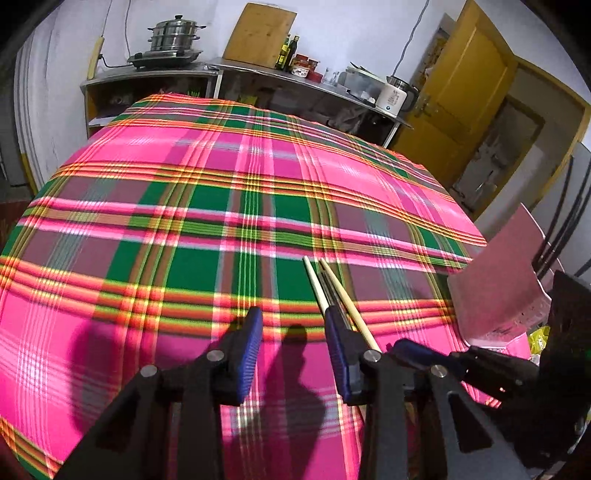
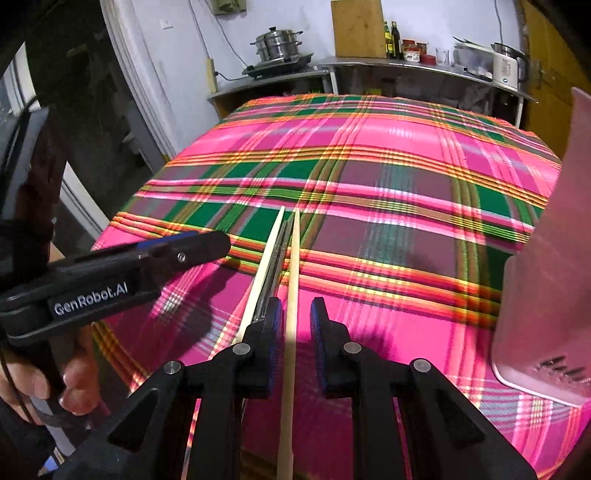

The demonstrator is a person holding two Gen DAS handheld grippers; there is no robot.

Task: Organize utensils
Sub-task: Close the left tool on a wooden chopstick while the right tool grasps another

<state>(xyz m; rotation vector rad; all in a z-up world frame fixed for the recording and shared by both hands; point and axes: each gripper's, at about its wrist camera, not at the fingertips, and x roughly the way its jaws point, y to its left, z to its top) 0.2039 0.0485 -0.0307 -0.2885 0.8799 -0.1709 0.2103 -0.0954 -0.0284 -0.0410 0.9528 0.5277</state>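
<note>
While the left gripper point(image 1: 293, 326) hangs above the pink-and-green plaid tablecloth point(image 1: 207, 206) in the left wrist view, its blue-padded fingers point(image 1: 251, 343) stand apart with only cloth and shadow between them, so it is released. Just beyond its right-hand finger lies a pair of pale wooden chopsticks point(image 1: 343, 295) with a darker, thin metal piece between them; their near ends run behind that finger and are hidden. What the dark piece is cannot be made out. At the lower right the right gripper point(image 1: 424, 356) shows only as a blue tip and black linkage, its opening hidden from this side. A pink plastic container point(image 1: 506, 280) sits at the right edge of the table, partly cut off. Far behind, a steel steamer pot point(image 1: 175, 35) stands on a counter.

Seen from the right wrist, the right gripper point(image 2: 295, 319) has its jaws parted, and one pale chopstick point(image 2: 290, 350) passes through the gap without being pinched, running on out of the frame's bottom edge. The other chopstick point(image 2: 264, 258) and the dark metal piece lie along the outside of the left-hand finger, their lower ends hidden behind it. The left gripper point(image 2: 207, 243) enters from the left, side-on, held by a bare hand point(image 2: 74, 384). The pink container point(image 2: 546, 288) fills the right edge, cropped and blurred.
</note>
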